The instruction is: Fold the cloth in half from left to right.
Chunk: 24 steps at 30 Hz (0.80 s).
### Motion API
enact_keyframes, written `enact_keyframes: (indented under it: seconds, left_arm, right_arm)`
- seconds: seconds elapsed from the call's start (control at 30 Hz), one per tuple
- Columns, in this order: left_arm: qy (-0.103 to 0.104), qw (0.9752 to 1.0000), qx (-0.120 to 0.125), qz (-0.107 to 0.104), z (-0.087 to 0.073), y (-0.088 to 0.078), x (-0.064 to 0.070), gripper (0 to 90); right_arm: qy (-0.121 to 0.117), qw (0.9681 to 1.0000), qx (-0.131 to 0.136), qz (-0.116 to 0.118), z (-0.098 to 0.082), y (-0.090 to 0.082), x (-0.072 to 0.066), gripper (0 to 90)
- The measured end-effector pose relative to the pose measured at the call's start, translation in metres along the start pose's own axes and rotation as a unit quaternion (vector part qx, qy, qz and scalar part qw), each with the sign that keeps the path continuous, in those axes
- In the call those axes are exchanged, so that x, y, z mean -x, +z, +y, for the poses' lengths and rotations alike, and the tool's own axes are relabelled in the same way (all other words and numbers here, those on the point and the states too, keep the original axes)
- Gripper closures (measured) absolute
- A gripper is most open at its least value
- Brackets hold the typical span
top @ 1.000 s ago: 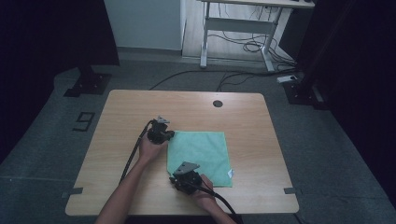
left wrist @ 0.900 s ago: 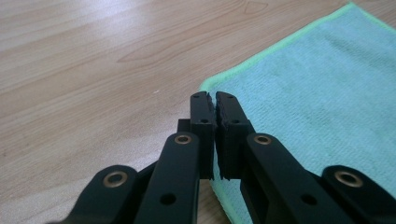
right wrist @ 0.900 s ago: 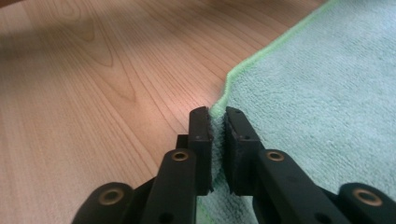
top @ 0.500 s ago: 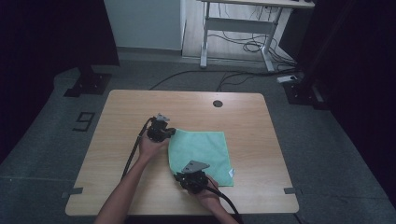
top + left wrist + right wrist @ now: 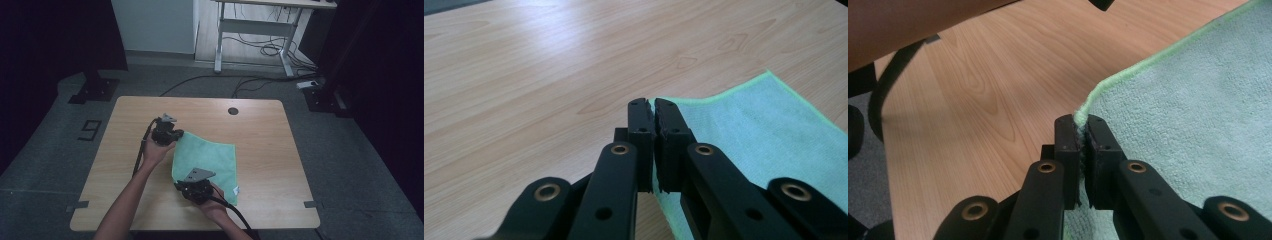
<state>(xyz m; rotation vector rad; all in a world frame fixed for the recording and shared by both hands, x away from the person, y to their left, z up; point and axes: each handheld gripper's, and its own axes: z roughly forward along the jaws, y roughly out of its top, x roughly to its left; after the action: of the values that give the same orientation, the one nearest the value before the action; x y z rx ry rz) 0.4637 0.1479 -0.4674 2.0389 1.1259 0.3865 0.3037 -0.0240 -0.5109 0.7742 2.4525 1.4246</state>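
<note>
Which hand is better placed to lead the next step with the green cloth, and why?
Neither clearly: the left gripper and the right gripper are each shut on a corner of the green microfibre cloth along its left edge. Probably both lift and fold it together towards the right of the wooden table.

Cloth (image 5: pixel 210 160) on table (image 5: pixel 280 150), centre-front; my left gripper (image 5: pixel 167 136) at its far-left corner, my right gripper (image 5: pixel 196 189) at its near-left corner.

Light wooden table (image 5: pixel 260 130); green cloth (image 5: pixel 212 160) lying on it.
</note>
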Motion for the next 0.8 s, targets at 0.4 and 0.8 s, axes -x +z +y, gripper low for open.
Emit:
enact_keyframes:
  seconds: [0.4, 0.8]
  left_arm:
    - [0.016, 0.9995, -0.005, 0.025, 0.0, -0.008, -0.002, 86.6]
    - [-0.003, 0.9996, -0.003, 0.027, 0.003, -0.022, -0.011, 86.3]
  right_arm:
    - [0.007, 0.9999, 0.005, 0.011, 0.005, 0.005, 0.0, 85.0]
    - [-0.003, 0.9993, 0.026, 0.027, 0.021, 0.012, -0.014, 84.9]
